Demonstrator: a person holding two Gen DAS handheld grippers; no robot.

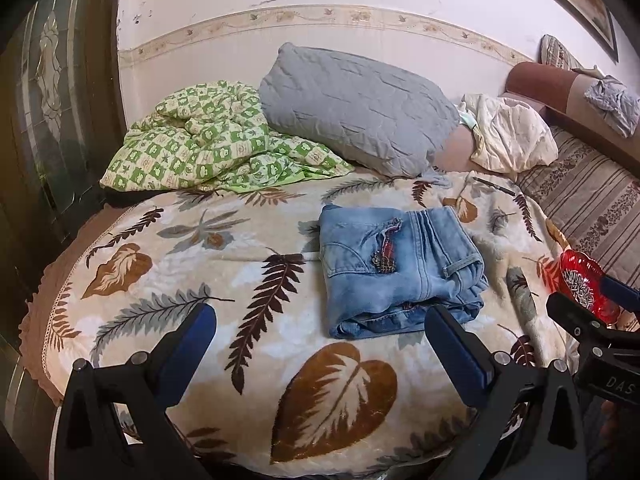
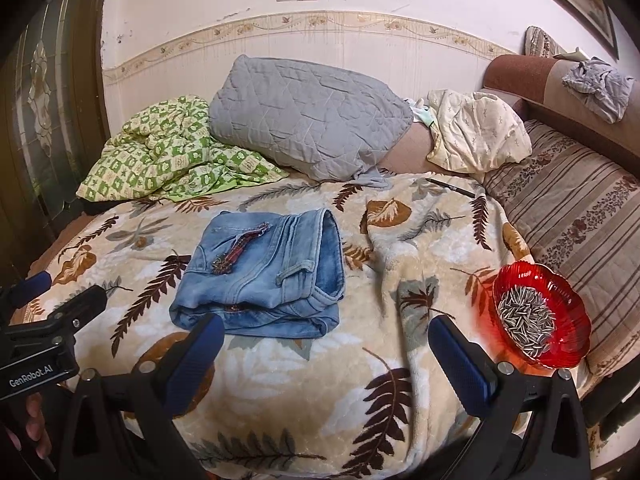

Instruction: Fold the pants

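Left wrist view: folded light-blue denim pants (image 1: 400,270) lie compact on leaf-patterned blanket (image 1: 224,248); left gripper (image 1: 320,330) and right gripper (image 2: 326,340) hover near them, jaws wide, empty, apparently finished.

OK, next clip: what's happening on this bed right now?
A person holds a two-finger gripper in each hand over a leaf-print blanket. The jeans already lie folded into a compact bundle on it. Both the left gripper and the right gripper are open, empty and not touching the denim. A red bowl of seeds sits to the right of the jeans, and a grey pillow lies behind them. The fold looks finished.
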